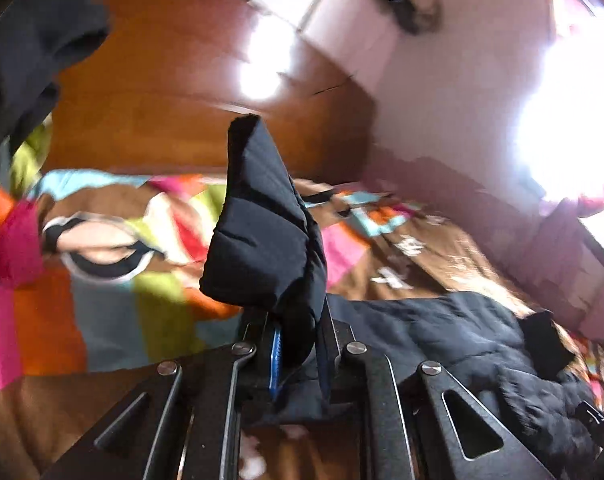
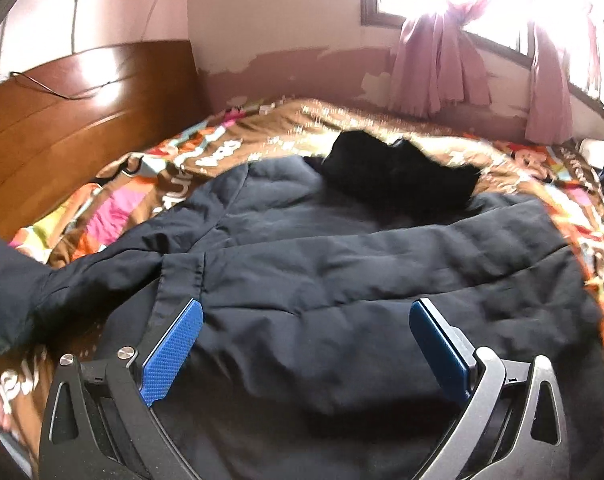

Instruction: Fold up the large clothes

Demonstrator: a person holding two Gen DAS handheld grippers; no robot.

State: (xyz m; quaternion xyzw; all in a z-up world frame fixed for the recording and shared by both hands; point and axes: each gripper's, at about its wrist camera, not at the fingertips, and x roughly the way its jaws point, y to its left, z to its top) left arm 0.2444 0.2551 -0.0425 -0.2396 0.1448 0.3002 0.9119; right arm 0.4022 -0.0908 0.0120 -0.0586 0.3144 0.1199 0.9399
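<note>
Jacket (image 2: 342, 248), dark navy, padded: spread across the patterned bedspread (image 2: 113, 208), taking up most of the bed in front of you.

Left gripper (image 1: 297, 344): your jaws are pressed together on a thick fold of the jacket. The pinched padded piece stands up out of the fingers as a blunt peak, clear of the bedspread beneath it. A blue pad (image 1: 276, 360) shows at the left side of the clamped cloth; the other pad is buried in fabric. The rest of the jacket trails away to the right of this gripper, lying on the bed.

Right gripper (image 2: 306, 332): your jaws are spread wide, blue pads on either side, nothing between them. It hangs over the near part of the jacket; whether the fingertips touch the cloth cannot be told.

Left wrist view only:
- the lifted fold seen close, with its quilted stitching;
- the wooden headboard (image 1: 173, 80) directly behind it;
- more dark cloth hanging at the upper left edge, blurred, not identifiable.

Right wrist view only:
- the jacket's whole spread, one sleeve (image 2: 93, 276) stretching off to the left edge;
- a black furry piece (image 2: 398, 176) at the jacket's far end, probably hood trim;
- a front placket seam running down toward the left finger;
- pink curtains (image 2: 442, 64) over a bright window on the far wall.
</note>
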